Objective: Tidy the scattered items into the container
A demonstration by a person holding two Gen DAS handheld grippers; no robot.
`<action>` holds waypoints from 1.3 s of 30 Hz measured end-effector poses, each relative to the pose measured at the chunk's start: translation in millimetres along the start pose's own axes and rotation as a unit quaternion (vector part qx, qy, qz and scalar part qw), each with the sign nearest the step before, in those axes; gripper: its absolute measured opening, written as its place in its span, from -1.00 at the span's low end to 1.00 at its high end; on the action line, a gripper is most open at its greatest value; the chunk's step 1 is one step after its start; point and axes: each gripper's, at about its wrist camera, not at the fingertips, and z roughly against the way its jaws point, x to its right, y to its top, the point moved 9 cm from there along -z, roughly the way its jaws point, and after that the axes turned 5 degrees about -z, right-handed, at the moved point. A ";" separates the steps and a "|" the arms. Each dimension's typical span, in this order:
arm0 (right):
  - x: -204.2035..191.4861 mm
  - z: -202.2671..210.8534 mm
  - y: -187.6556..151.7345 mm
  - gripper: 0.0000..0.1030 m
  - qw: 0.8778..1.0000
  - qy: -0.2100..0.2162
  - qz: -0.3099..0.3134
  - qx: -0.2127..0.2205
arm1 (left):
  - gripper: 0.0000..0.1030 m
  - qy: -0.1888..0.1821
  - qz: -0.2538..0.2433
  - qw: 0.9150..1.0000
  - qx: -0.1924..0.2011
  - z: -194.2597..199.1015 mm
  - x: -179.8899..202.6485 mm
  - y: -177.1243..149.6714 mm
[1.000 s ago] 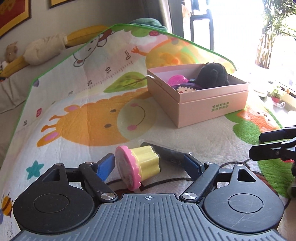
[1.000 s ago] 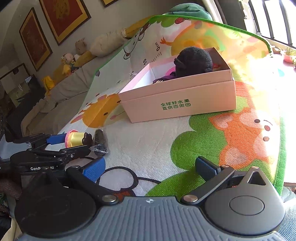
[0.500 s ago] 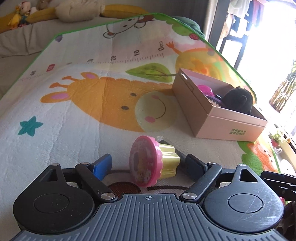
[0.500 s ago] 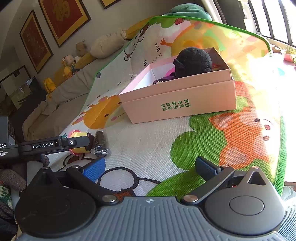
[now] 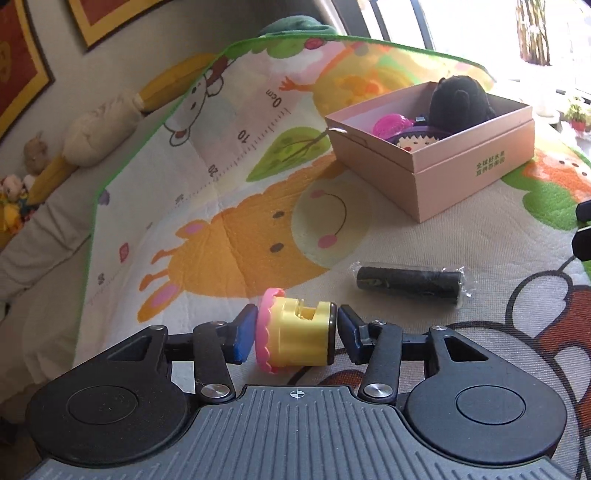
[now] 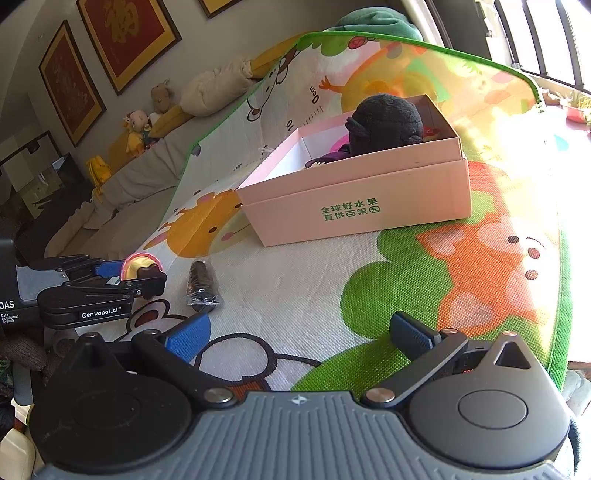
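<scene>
Along the left runs a grey sofa (image 6: 122, 206) under red, gold-framed pictures (image 6: 125, 37), with a cream-and-yellow plush (image 5: 103, 125) and small soft toys (image 6: 147, 118) lined up on it. Spread beside it is a cartoon play mat (image 5: 207, 229) edged in green, printed with a ruler strip, an orange giraffe, a green leaf and an orange bear.

Low on the mat, the left tongs (image 5: 295, 336) are clamped on a yellow toy cup with a pink frilled rim (image 5: 295, 338), lying sideways between the blue pads, which press on its rim and base. Just right of it a black roll in clear wrap (image 5: 408, 284) lies loose on the mat.

Farther right stands the pink box (image 5: 461, 177) with green lettering, holding a black plush (image 5: 458, 99), a pink toy (image 5: 391, 123) and a purple one. The right tongs (image 6: 295, 339) hover apart over the mat, nothing between them. Bright windows (image 6: 535, 33) close the right side.
</scene>
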 end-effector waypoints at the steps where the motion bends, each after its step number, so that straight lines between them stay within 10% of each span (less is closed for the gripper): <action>1: 0.2 0.2 0.2 1.00 1.000 0.001 -0.002 0.000 | 0.08 -0.003 -0.004 1.000 0.000 -1.6 2.7 1.5; 11: -0.6 0.3 1.4 1.00 1.000 0.006 0.005 -0.016 | 0.84 -0.070 0.094 0.993 0.027 15.0 8.2 -0.4; 19: -61.1 -29.2 -6.5 1.00 0.970 -0.026 0.225 -0.087 | 0.89 -0.065 0.214 0.975 0.014 22.4 -30.3 -35.7; 28: -173.6 -76.6 54.7 0.98 0.963 0.096 0.228 -0.106 | 0.89 -0.118 0.297 0.948 0.011 19.8 -28.0 -47.6; 36: -194.4 -157.0 45.8 0.00 0.950 0.104 0.155 -0.250 | 0.74 -0.208 0.409 0.888 0.032 13.7 -32.4 -53.9; 39: -182.6 -160.9 44.3 -0.26 0.949 0.102 0.133 -0.269 | 0.78 -0.238 0.403 0.882 0.055 14.7 -28.9 -46.0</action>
